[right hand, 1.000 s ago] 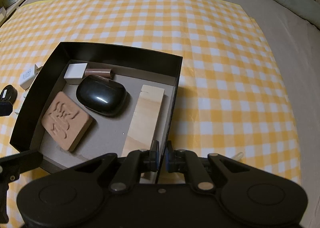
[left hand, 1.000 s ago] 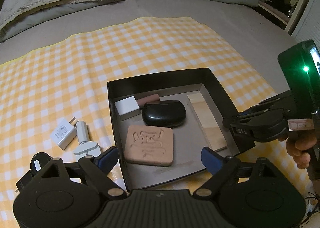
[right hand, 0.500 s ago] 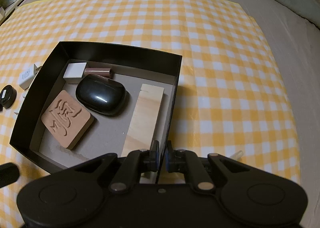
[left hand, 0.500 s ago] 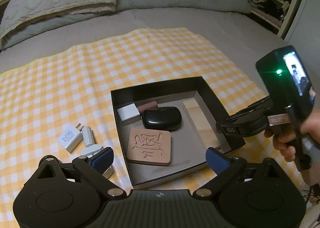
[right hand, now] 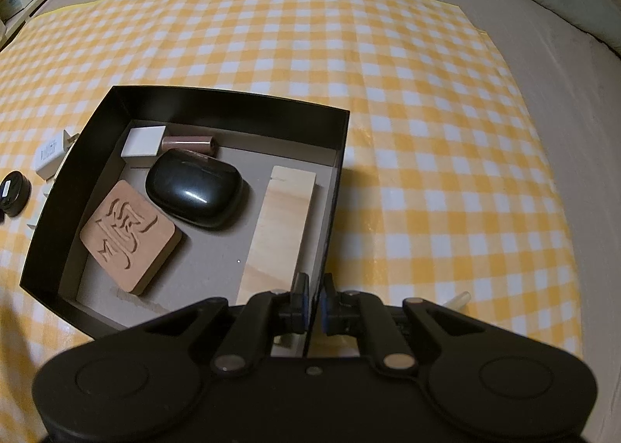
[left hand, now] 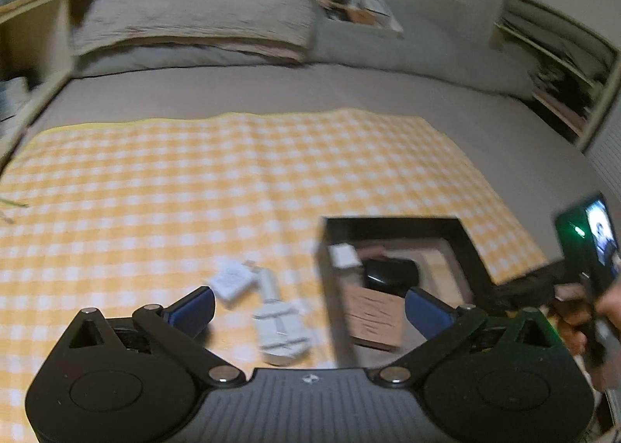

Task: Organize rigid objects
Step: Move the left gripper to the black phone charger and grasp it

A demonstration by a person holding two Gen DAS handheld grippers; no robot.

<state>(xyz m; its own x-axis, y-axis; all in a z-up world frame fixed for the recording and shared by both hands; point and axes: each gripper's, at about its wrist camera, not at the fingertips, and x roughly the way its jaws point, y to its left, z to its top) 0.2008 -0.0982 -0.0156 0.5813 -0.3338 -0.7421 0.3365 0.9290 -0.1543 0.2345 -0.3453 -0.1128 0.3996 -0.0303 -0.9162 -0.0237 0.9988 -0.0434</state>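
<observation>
A black box [right hand: 233,105] sits on a yellow checked cloth. It holds a carved terracotta tile [right hand: 130,235], a black case [right hand: 194,192], a wooden block [right hand: 281,225], a white cube [right hand: 141,142] and a brown cylinder [right hand: 188,144]. My right gripper [right hand: 315,305] is shut on the box's right wall near its front corner. My left gripper [left hand: 308,307] is open and empty, raised above the cloth. Below it lie a white charger [left hand: 233,282] and a white clip-like tool [left hand: 279,330], left of the box [left hand: 392,223].
A small black round pot [right hand: 13,192] lies left of the box, next to the charger [right hand: 48,153]. A pale stick [right hand: 458,299] lies by my right gripper. Pillows [left hand: 186,12] and shelves [left hand: 555,66] lie beyond the cloth.
My left gripper has risen and swung left, so the box now sits to its right and the white charger and tool between its fingers. My right gripper holds still on the box wall.
</observation>
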